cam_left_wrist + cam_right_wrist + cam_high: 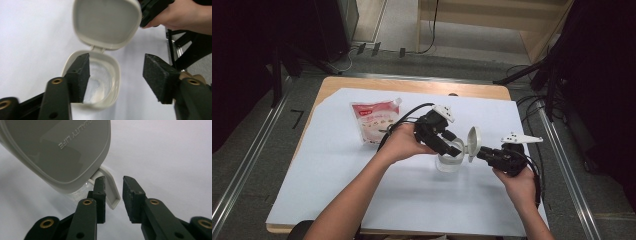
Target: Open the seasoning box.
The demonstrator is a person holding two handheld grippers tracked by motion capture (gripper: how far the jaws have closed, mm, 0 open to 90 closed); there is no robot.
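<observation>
A clear tub (pixel 448 162) with a white hinged lid (pixel 473 142) stands mid-table, its lid flipped upright. My left gripper (pixel 452 147) reaches down over the tub from the left. In the left gripper view it (pixel 117 60) is open: one pad hangs over the tub's (pixel 100 82) mouth, the other is outside its right wall, and the lid (pixel 107 22) stands behind. My right gripper (pixel 479 152) meets the lid from the right. In the right gripper view it (pixel 113 178) is open, with the lid's (pixel 62 152) latch tab (pixel 112 195) loose between its pads.
A red and white pouch (pixel 374 122) lies at the back left of the white sheet (pixel 412 200) covering the wooden table. The person's forearms come in from the front edge. The right hand (pixel 185 15) and its gripper body appear beyond the lid.
</observation>
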